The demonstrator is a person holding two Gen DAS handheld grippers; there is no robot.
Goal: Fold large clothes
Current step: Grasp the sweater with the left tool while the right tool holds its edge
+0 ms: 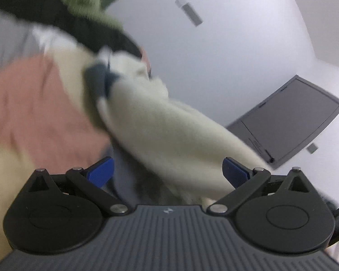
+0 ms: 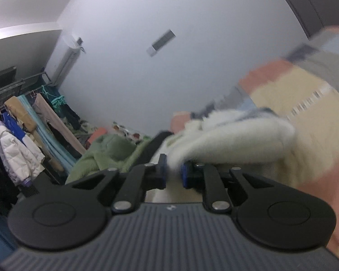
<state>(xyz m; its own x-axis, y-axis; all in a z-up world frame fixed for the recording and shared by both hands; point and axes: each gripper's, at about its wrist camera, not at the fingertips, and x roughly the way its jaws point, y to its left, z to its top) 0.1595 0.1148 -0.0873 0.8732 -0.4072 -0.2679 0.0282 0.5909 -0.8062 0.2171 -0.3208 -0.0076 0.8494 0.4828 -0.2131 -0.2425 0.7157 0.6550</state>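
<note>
Cream fleece garment lifted between two grippers; soft, bulky, no stiffness expected.

In the right wrist view the right gripper [image 2: 173, 172] is seen pinched on a fold of the cream fleece garment [image 2: 232, 140], the jaws nearly together with pile between them; the cloth trails off toward 2 o'clock. In the left wrist view the left gripper [image 1: 168, 171] is seen with jaws spread, the same garment [image 1: 160, 122] draped across the gap from 10 to 4 o'clock (contact with the pads cannot be told, blur). The cloth is judged light, limp and non-slippery; a seam or hem edge is the better hold. Only the right view shows the clothes rack [image 2: 22, 122] and green fleece [image 2: 106, 153] at 9 o'clock; only the left shows the dark wall panel [image 1: 291, 122] at 3 o'clock.
</note>
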